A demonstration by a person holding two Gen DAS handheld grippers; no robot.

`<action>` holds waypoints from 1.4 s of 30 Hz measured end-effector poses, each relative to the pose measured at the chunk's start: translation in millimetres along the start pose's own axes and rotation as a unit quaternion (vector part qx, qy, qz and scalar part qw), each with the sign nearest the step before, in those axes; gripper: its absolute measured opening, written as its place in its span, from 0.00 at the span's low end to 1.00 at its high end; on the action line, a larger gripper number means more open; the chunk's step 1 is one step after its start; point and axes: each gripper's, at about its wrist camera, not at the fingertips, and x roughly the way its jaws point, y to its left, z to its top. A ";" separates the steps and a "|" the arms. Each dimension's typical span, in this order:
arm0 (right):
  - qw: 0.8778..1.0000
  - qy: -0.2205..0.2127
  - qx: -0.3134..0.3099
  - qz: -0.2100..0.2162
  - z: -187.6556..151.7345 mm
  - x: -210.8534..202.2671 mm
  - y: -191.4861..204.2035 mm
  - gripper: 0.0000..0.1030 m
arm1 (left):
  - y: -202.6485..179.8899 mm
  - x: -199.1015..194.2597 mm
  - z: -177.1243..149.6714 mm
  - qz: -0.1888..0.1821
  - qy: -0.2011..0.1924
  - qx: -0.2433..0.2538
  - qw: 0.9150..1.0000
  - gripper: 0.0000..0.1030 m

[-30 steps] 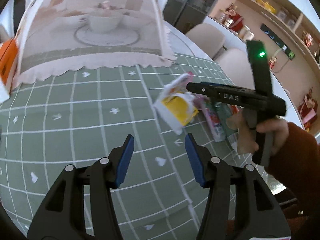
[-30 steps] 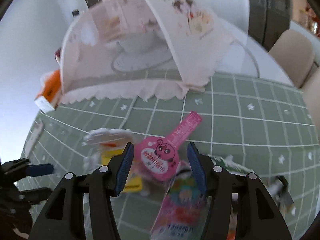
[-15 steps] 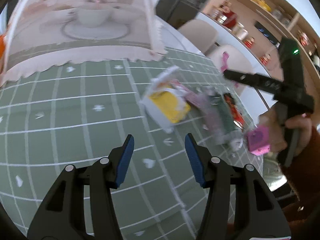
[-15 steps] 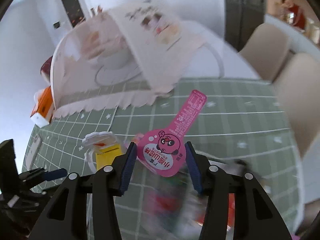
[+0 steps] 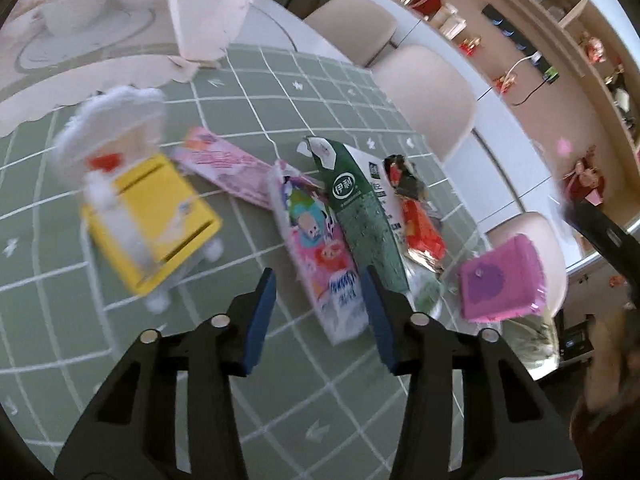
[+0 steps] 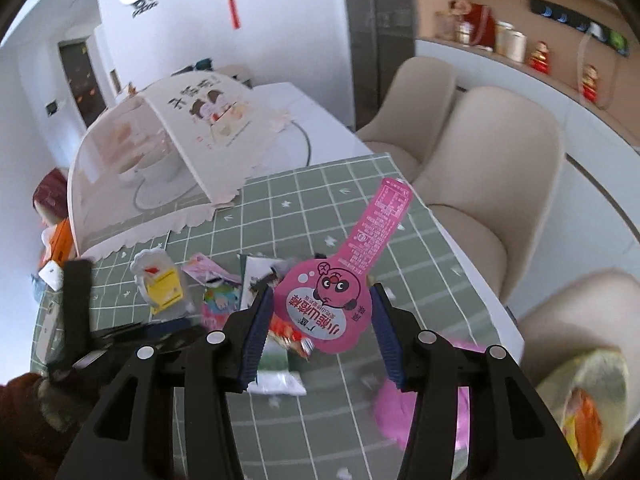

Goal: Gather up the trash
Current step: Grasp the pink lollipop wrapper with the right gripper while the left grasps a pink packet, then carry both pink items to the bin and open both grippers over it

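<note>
- Green gridded cloth (image 5: 132,360) covers the table; the trash lies in a loose cluster on it.
- Right gripper (image 6: 322,322): clamped on the round end of a pink paddle-shaped wrapper (image 6: 340,296), one blue pad at each side of it. The wrapper is lifted clear of the cloth, and its narrow tail points up and to the far right.
- Right gripper jaws have just been closing, with the pink wrapper between them.
- Left gripper (image 5: 318,312): jaws apart, nothing gripped. It hangs over the near end of the cluster.
- Left gripper jaws have just been closing. The near end of a cartoon pouch (image 5: 316,252) shows in the gap; the pads do not press on it.
- Green carton (image 5: 366,216): lies flat just right of the cartoon pouch, touching it along one edge, torn spout at the far end.
- Red wrapper (image 5: 420,224): crumpled, just right of the green carton.
- Pink sachet (image 5: 224,164): flat, at the far left of the pouch, partly under it.
- Yellow packet (image 5: 152,216): white-edged, blurred, left of the cluster and apart from the pouch.
- Mesh food cover (image 6: 160,148): stands at the far left of the cloth, over white dishes.
- Beige chairs (image 6: 480,168): stand along the right side of the table.
- Sleeve (image 6: 20,416): dark red, at the near left corner of the right wrist view, behind the left gripper's handle.
</note>
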 end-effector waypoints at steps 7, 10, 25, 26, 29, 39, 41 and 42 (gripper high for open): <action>1.000 0.009 -0.009 0.020 -38.3 -12.8 7.0 0.45 | -6.5 -1.2 0.5 0.023 -0.002 0.013 1.000 0.08; 1.000 0.019 -0.006 0.020 -48.4 -8.8 9.0 0.45 | -7.5 -21.7 -8.1 0.019 -0.006 0.023 1.000 0.05; 0.999 -0.015 0.028 0.020 -64.9 -38.8 -2.6 0.45 | -44.6 -110.3 -16.2 0.038 -0.081 0.088 0.992 0.04; 0.999 -0.020 0.029 0.016 -66.9 -44.2 -6.0 0.45 | -51.7 -112.4 -14.8 0.036 -0.083 0.093 0.992 0.04; 0.999 -0.035 0.030 -0.004 -70.9 -60.8 -17.5 0.45 | -79.1 -115.1 -8.4 0.015 -0.087 0.112 0.990 0.04; 0.988 -0.071 0.085 -0.110 -91.6 -127.9 -105.9 0.45 | -207.0 -73.1 0.4 -0.097 -0.065 0.208 0.971 0.04; 0.984 -0.073 0.102 -0.128 -99.4 -139.2 -127.5 0.45 | -231.9 -60.6 -4.3 -0.116 -0.054 0.224 0.966 0.04; 0.981 -0.074 0.113 -0.140 -104.7 -146.4 -141.4 0.45 | -248.2 -50.6 -6.6 -0.128 -0.045 0.231 0.964 0.04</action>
